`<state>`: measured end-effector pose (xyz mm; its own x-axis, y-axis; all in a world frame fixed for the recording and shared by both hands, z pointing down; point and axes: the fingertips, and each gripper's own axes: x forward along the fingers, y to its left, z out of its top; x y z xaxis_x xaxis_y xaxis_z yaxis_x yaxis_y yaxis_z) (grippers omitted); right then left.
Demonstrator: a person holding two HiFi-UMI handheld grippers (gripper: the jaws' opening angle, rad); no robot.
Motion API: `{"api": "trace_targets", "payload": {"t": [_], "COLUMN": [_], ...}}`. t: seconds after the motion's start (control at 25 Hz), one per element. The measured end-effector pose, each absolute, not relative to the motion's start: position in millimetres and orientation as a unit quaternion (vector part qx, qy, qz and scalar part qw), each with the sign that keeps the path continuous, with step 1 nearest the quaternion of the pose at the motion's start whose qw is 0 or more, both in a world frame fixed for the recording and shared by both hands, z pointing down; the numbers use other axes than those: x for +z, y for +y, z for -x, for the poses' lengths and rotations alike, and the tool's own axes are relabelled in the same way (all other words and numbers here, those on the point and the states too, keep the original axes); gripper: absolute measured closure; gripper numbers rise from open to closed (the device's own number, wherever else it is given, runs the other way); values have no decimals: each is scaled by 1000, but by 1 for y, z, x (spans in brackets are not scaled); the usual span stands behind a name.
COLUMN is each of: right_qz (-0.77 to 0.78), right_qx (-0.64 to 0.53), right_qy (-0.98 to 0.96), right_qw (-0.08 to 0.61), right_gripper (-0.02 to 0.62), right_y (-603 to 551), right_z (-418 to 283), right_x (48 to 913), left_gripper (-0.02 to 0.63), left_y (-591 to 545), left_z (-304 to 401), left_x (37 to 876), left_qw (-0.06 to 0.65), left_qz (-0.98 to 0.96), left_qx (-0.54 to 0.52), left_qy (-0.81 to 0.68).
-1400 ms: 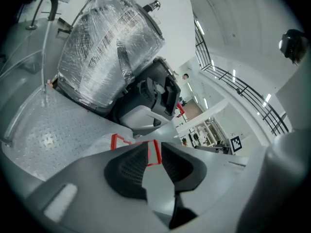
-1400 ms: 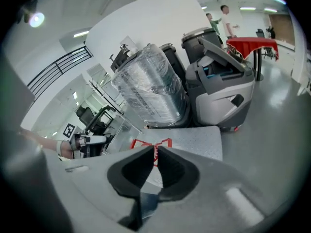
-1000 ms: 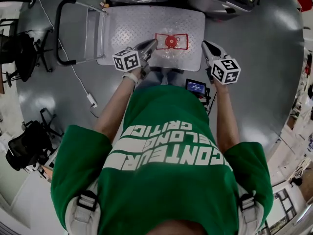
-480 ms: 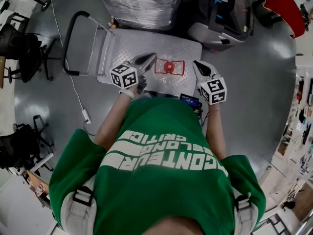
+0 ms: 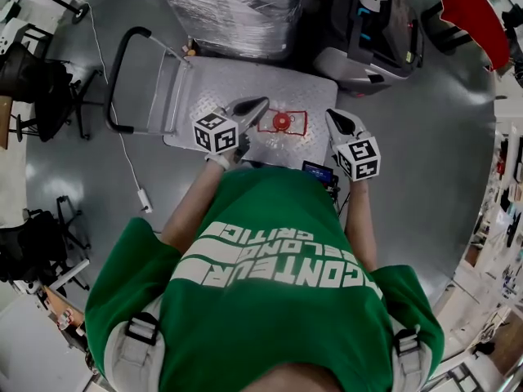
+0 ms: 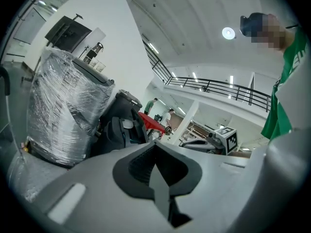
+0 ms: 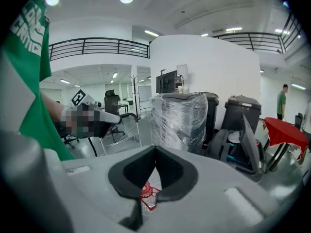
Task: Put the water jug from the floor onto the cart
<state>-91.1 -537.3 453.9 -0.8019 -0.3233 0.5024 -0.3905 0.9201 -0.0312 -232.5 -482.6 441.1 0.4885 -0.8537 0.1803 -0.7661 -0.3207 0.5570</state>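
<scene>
The water jug (image 5: 282, 122), clear with a red cap and red label, stands upright on the cart's grey platform (image 5: 221, 76), near its front edge. My left gripper (image 5: 260, 103) hovers just left of the jug, shut, with nothing in it. To the jug's right my right gripper (image 5: 333, 117) is also shut and empty. In the right gripper view the jug's red cap (image 7: 147, 193) shows low through the notch of the closed right gripper (image 7: 155, 152). The left gripper view shows the closed left gripper (image 6: 156, 147) pointing out into the room, with no jug in sight.
The cart's black handle (image 5: 122, 72) stands at its left end. A plastic-wrapped pallet (image 5: 237, 6) and a dark machine (image 5: 368, 31) stand behind the cart. Chairs (image 5: 33, 80) are at the left, and a cable (image 5: 135, 178) lies on the grey floor.
Both grippers have lifted a little and rolled, staying on either side of the jug. The jug has stayed put on the cart. The head view now takes in more of the wrapped pallet.
</scene>
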Motion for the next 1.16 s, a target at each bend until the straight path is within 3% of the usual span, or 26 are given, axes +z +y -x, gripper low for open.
{"api": "trace_targets", "payload": {"t": [1.16], "right_qz": [-180], "right_qx": [76], "right_qy": [-944], "right_qw": [265], "right_gripper": [604], "right_y": [-542], "right_z": [90], "right_x": [474], "left_gripper": [592], "left_y": [-486], "left_z": [227], "left_x": [447], "left_qw": [316], "left_qz": [-799], "left_qx": [-72], "left_qy": [-507]}}
